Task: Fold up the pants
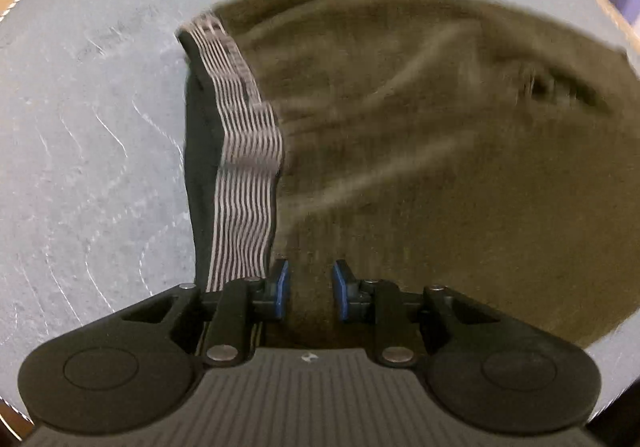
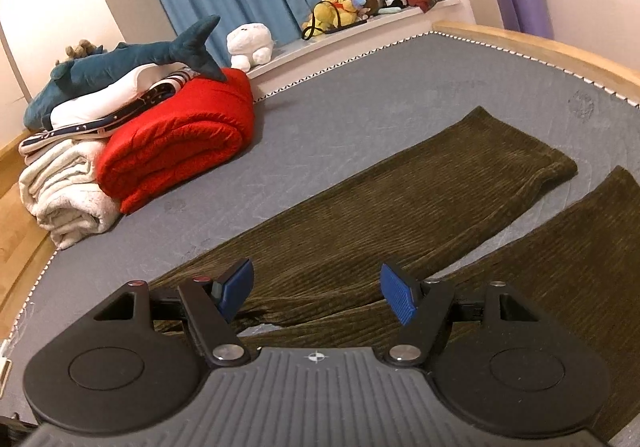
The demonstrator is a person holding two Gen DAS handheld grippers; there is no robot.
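Two pants [image 2: 400, 207] legs only in right view, jaws apart; striped waistband [image 1: 244, 167] only in left, jaws clamped on fabric.

The left gripper [image 1: 310, 293] points down at the olive pants [image 1: 420, 167], jaws narrowly parted with fabric between them. The striped waistband [image 1: 244, 183] lies beside them on the grey bed [image 1: 92, 151].
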